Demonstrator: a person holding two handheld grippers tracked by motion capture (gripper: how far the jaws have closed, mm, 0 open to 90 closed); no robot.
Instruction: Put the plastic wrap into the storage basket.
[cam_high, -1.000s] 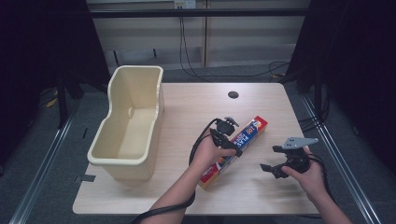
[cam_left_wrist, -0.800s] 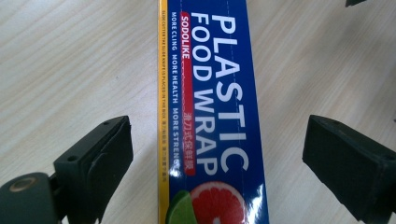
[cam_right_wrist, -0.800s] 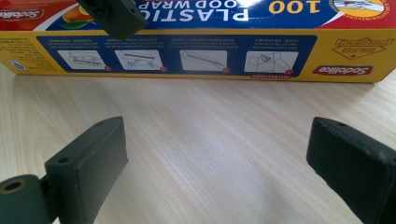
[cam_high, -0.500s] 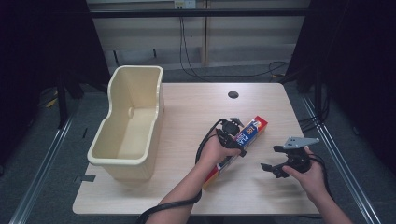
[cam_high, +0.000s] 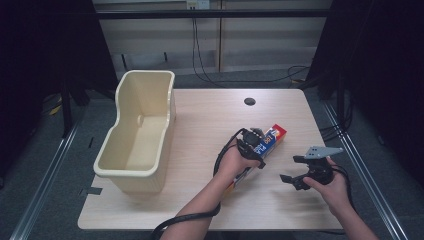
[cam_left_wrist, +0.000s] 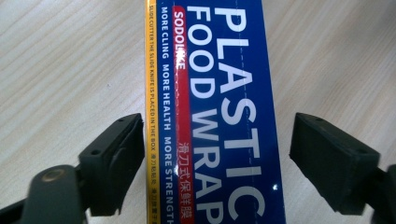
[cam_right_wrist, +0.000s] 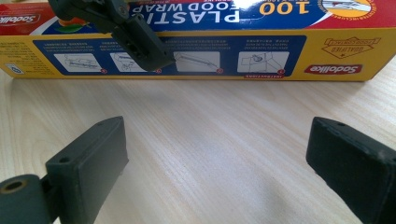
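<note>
The plastic wrap box (cam_left_wrist: 212, 112) has a deep blue top with large white lettering, a red band carrying white script, and a yellow stripe with small dark print at its 9 o'clock edge. In the right gripper view its side (cam_right_wrist: 196, 56) is yellow with a blue panel of white instruction pictures and a red logo. One end (cam_high: 280, 131) is red. The bin (cam_high: 135, 135) is pale cream. The table (cam_high: 210, 115) is light wood grain. Both grippers' jaws are black.
</note>
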